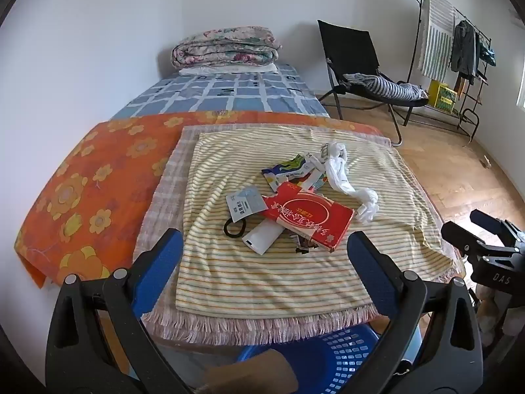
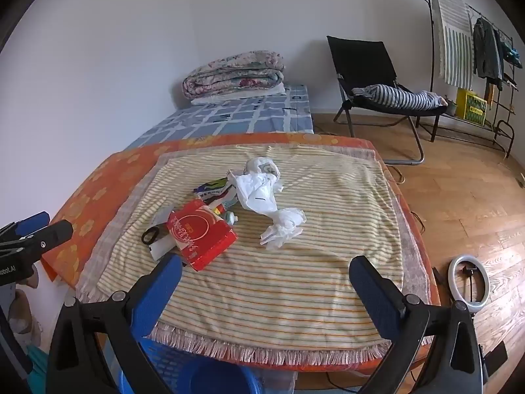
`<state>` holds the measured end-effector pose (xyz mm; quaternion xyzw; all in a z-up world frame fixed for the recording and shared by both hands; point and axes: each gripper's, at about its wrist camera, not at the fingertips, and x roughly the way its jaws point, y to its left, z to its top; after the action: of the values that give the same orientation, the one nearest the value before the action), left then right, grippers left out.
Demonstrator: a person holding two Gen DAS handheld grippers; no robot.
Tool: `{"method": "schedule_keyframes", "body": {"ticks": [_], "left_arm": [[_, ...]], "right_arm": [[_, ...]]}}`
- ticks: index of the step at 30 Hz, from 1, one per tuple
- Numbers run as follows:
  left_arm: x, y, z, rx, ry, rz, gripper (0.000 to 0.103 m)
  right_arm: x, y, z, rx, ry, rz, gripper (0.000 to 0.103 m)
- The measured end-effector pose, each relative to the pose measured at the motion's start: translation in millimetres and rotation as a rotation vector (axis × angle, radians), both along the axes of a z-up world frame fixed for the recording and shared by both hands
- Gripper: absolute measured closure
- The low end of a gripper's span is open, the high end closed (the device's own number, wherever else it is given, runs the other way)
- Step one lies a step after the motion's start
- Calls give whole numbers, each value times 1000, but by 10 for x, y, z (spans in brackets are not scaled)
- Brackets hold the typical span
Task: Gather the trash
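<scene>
Nearest to you, under the table edge, stands the blue basket [image 1: 331, 358], and just above it your left gripper [image 1: 264, 249] has its blue fingers [image 1: 160, 262] spread as wide as they go, with nothing between them and touching nothing. Your right gripper [image 2: 265, 275] is the same: fingers [image 2: 374, 289] fully apart, empty, hanging over the near part of the striped towel [image 2: 295, 282]. The trash lies together on this towel, from left to right: a black hair tie [image 1: 234, 227], a white card [image 1: 246, 204], a white flat box [image 1: 262, 239] partly under the red box [image 1: 308, 221], colourful wrappers [image 1: 288, 170] behind it, and the crumpled white paper [image 1: 344, 177] at the right. The left view shows the card's face and the right gripper's side at its right edge; the right view shows a small tube [image 2: 231, 218] beside the red box and a ring light [image 2: 469, 284] on the wooden floor [image 2: 459, 203].
</scene>
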<state>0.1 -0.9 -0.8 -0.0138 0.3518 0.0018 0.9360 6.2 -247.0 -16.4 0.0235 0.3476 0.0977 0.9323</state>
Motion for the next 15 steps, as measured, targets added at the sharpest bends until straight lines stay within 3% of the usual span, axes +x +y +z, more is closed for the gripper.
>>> {"method": "schedule_keyframes", "body": {"ticks": [3,15], "left_arm": [[29,44,-24,-50,22,-3,1],[97,-5,-83,-19,23,-4,1]], "right_arm": [[20,-11,-10,11,14,-4,0],[66,17,-128,22,21,-10,0]]}}
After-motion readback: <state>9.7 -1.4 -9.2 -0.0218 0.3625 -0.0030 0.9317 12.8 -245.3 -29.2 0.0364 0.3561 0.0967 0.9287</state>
